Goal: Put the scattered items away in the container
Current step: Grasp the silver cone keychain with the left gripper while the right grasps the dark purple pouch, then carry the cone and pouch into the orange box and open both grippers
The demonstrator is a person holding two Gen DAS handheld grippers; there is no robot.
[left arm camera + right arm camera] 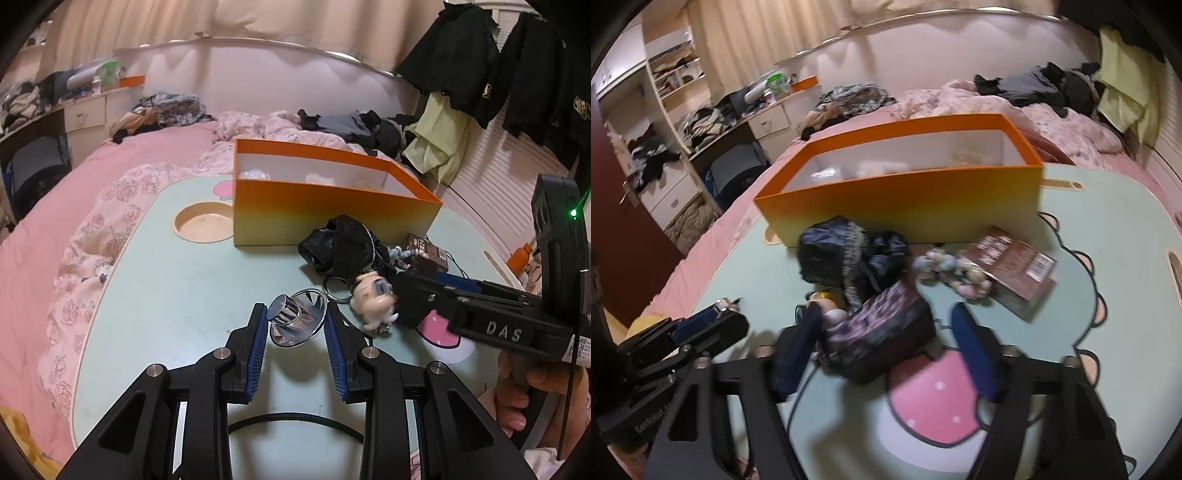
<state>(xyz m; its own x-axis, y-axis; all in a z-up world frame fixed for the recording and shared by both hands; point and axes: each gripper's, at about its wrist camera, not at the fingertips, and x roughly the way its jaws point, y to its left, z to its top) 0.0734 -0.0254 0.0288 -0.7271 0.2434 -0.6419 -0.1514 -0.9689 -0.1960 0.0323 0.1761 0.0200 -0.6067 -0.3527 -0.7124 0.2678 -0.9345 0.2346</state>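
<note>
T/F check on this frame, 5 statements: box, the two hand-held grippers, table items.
1. The orange box stands open on the green table. True.
2. The left hand-held gripper has a shiny metal funnel-shaped piece between its fingers. True.
3. The right hand-held gripper frames the brown packet. False: a dark patterned pouch sits between its fingers; the brown packet lies further off, near the box.
4. The orange box is completely empty. False: a few pale items show inside it.
5. The doll head lies on the table beside the metal piece. True.
</note>
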